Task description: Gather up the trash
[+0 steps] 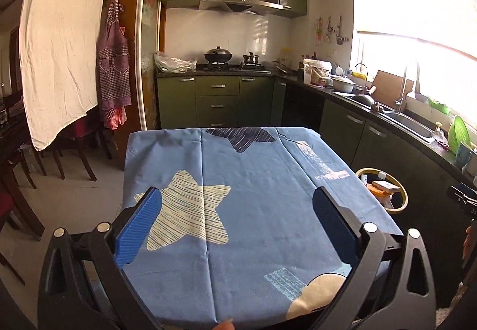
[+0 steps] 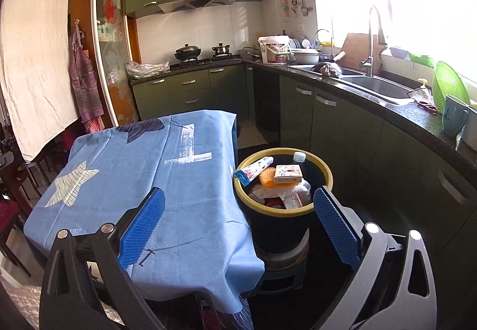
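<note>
Both your grippers, left gripper (image 1: 237,221) and right gripper (image 2: 238,221), gape empty above the blue tablecloth (image 1: 253,196), which looks bare. The trash bin (image 2: 326,173), at two o'clock, holds the rubbish; collecting seems finished, so next simply withdraw.

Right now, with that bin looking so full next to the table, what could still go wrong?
The bin is heaped: the tube leans over its yellow rim and the small box rides on top, so either might tip out if bumped. The bin also seems perched on stacked supports, so a knock from the open right claw could topple it. The blue tablecloth hangs loose beside the bin and could snag a claw.
</note>
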Tool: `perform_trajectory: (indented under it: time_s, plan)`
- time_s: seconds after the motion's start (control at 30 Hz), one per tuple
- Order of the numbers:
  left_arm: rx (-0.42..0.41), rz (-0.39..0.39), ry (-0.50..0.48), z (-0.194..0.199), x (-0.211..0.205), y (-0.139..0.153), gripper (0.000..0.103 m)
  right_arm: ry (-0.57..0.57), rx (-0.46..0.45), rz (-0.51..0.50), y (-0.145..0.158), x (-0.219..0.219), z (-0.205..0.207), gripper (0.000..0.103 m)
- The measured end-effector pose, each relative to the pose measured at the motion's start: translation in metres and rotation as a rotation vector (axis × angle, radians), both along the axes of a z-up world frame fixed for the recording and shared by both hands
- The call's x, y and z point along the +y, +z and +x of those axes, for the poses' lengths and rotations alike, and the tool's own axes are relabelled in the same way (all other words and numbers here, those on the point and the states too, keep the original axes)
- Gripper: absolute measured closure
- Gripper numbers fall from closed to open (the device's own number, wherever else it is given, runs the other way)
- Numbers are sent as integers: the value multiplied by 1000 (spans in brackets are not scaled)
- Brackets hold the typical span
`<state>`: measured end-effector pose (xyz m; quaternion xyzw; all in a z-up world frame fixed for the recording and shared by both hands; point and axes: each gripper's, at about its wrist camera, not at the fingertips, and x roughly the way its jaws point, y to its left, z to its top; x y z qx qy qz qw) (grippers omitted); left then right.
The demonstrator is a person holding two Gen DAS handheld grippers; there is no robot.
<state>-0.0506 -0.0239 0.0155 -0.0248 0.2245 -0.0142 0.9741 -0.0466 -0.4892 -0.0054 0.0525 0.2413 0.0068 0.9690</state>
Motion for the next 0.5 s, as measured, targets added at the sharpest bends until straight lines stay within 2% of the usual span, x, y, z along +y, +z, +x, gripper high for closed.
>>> perform_trajectory:
  time_s: [0.2,0.5]
  plan:
    - [-8,9,21,-7,4,7,6,-23,-11,-14,4,-3,-13,5]
    - [-3,11,25,-6,5,7,6,-36,-13,-38,4,-2,-11,5]
